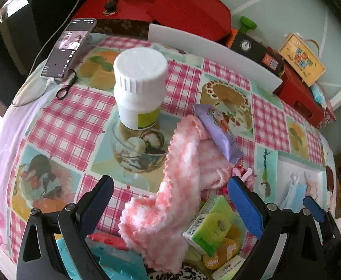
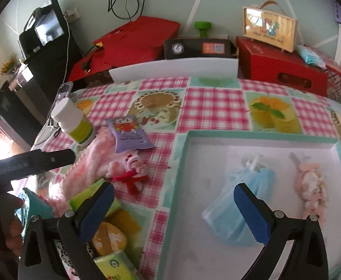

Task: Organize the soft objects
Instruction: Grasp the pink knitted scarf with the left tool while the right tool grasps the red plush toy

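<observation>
**Both grippers spread wide over the pile, nothing in hand**

My left gripper (image 1: pixel 170 200) hangs with its jaws released, straddling the fluffy pink-and-white knitted cloth (image 1: pixel 170 200) that trails from 12 o'clock down toward me. I judge I am lined up this way because the cloth is the nearest soft thing not yet sorted. A purple snack sachet (image 1: pixel 219 131) lies across the cloth's far end at 1 o'clock, so lifting may drag it along. A white plastic pill bottle (image 1: pixel 139 86) stands upright at 11 o'clock, clear of the cloth. A green carton (image 1: pixel 208 228) rests against the cloth at 4 o'clock.

My right gripper (image 2: pixel 173 207) is likewise spread and grasping nothing, poised over the near left edge of the shallow white tray with a teal rim (image 2: pixel 261 137). Inside it, at 2 o'clock, lie a pale blue soft pouch (image 2: pixel 242 200) and a small pinkish plush toy (image 2: pixel 310 186), apart from each other; the tray looks to be where soft things belong. A small pink plush with a red ribbon (image 2: pixel 130 170) sits on the tabletop at 11 o'clock, beside the cloth.

The tabletop (image 2: pixel 212 107) wears a pink-checked oilcloth printed with desserts. Behind it are red boxes (image 2: pixel 280 65), a white board, and a pale green wall.
</observation>
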Available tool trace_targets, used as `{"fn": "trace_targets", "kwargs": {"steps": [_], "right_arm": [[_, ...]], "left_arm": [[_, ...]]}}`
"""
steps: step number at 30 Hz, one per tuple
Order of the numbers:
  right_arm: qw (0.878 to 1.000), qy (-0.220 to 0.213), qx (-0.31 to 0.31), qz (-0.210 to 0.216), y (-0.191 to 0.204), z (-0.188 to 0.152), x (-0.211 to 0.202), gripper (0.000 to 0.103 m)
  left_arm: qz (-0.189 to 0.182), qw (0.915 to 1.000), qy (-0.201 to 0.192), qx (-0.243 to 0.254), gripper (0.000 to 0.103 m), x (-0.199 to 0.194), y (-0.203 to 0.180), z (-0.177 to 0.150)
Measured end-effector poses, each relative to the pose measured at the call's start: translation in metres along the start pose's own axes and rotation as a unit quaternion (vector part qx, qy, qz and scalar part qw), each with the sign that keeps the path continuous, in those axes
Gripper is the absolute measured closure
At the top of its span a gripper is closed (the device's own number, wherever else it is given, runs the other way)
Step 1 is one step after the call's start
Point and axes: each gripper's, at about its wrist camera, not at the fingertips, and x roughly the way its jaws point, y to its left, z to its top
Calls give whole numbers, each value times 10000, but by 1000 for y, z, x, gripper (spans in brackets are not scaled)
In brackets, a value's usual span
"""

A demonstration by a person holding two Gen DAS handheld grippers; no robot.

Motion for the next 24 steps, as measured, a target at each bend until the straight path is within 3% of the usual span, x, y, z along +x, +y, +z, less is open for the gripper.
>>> {"fn": "trace_targets", "kwargs": {"steps": [9, 21, 24], "right_arm": [[9942, 744, -543, 560, 19, 32, 16, 0], [9712, 1786, -1276, 926, 43, 53, 25, 0], [9682, 1827, -1474, 865, 44, 54, 26, 0]], "left_arm": [[-146, 9998, 90, -30, 5, 11, -2, 5], [-303, 9992, 134, -211, 5, 12, 4, 5], [-348, 9991, 163, -198, 7, 13, 3, 6]]}}
